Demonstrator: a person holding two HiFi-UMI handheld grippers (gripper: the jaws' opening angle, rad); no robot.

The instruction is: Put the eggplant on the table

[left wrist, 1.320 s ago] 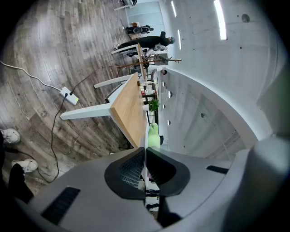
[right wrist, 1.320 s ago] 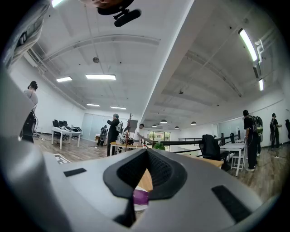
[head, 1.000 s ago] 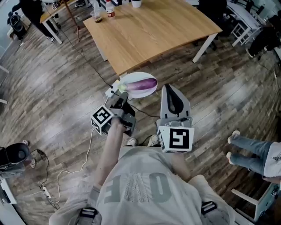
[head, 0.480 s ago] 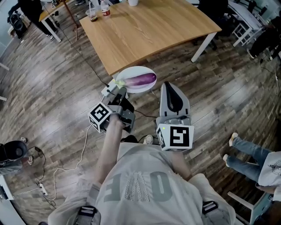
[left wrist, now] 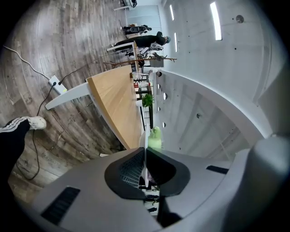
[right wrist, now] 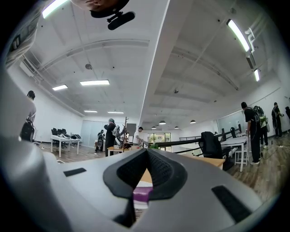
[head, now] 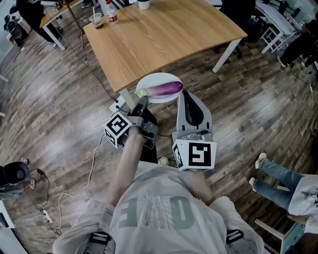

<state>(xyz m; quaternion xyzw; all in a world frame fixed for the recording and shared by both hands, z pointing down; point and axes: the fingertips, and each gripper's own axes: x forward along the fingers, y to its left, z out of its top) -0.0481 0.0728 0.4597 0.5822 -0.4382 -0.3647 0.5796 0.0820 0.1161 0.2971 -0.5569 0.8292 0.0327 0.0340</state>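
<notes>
A purple eggplant [head: 164,89] with a green stem lies on a white plate [head: 151,80], held in the air at the near edge of the wooden table [head: 159,34]. My left gripper [head: 141,103] is shut on the plate's near-left rim. In the left gripper view the plate [left wrist: 146,136] shows edge-on between the pads, with the green stem [left wrist: 155,137] behind it. My right gripper [head: 185,94] sits just right of the plate, jaws together, holding nothing. Its own view shows the eggplant [right wrist: 142,195] just beyond the right gripper [right wrist: 147,152].
A bottle [head: 110,15], a cup [head: 96,20] and a white pot [head: 144,4] stand at the table's far left edge. Cables and a power strip [head: 117,105] lie on the wooden floor under the plate. A person's legs [head: 278,173] are at the right.
Both grippers and the plate with the eggplant have moved forward toward the table; the plate now reaches the table's near edge.
</notes>
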